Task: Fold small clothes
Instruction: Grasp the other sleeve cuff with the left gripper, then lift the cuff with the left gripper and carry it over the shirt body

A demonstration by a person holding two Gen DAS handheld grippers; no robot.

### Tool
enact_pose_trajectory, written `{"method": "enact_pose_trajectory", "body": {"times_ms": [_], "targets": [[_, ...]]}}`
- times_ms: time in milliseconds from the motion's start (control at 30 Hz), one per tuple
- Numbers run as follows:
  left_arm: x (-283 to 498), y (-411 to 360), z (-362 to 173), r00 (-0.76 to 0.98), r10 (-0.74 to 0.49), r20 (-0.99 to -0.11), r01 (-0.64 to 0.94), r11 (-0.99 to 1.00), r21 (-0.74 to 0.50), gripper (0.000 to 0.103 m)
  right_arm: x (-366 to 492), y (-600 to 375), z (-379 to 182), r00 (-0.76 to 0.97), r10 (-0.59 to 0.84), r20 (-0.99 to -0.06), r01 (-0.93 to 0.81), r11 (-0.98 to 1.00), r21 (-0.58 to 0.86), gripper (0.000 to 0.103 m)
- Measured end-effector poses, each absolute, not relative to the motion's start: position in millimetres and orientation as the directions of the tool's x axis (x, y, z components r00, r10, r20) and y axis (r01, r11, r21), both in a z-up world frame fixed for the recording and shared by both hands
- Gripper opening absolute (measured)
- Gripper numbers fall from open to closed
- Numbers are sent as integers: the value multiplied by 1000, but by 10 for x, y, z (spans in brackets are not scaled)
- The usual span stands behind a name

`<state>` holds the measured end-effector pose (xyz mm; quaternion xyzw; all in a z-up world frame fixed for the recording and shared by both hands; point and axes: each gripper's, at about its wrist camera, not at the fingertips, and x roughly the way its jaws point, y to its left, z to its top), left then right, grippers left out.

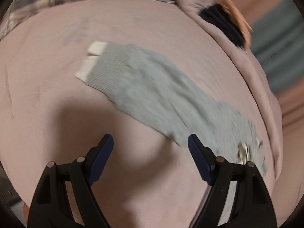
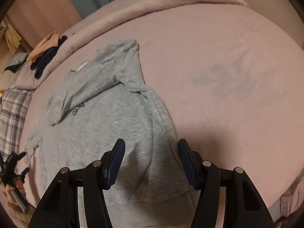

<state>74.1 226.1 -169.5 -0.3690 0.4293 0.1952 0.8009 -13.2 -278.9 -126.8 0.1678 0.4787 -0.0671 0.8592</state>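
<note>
Grey sweatshirt [image 2: 106,133], soft and limp, is best taken by its hem at 6 o'clock; right gripper [image 2: 151,163] and left gripper [image 1: 151,152] are seen parted, empty

Grey sweatshirt [image 2: 106,133] flat on pink bed, sleeve folded across chest (navy print).

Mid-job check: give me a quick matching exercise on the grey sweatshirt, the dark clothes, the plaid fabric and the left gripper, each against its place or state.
1. grey sweatshirt
2. dark clothes
3. plaid fabric
4. left gripper

A. open, nothing between its pads
B. piled on the folded-back blanket
C. spread on the pink bed, one sleeve folded across
D. at the bed's edge

Pairs: 1-C, 2-B, 3-D, 4-A
</note>
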Motion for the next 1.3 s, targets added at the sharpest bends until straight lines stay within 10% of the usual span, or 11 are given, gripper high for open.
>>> {"method": "enact_pose_trajectory", "body": {"times_ms": [467, 867, 1300], "targets": [[860, 2551, -1738, 540, 70, -839, -706, 581, -406, 71, 4, -2164, -956, 641, -28, -767, 141, 987, 82, 59], [796, 2846, -1840, 621, 31, -783, -729, 390, -563, 15, 56, -1868, -1079, 622, 30, -782, 70, 993, 94, 59], [929, 2293, -1098, 737, 30, -675, -571, 561, -599, 11, 79, -1901, -1058, 626, 53, -778, 70, 990, 124, 59]]}}
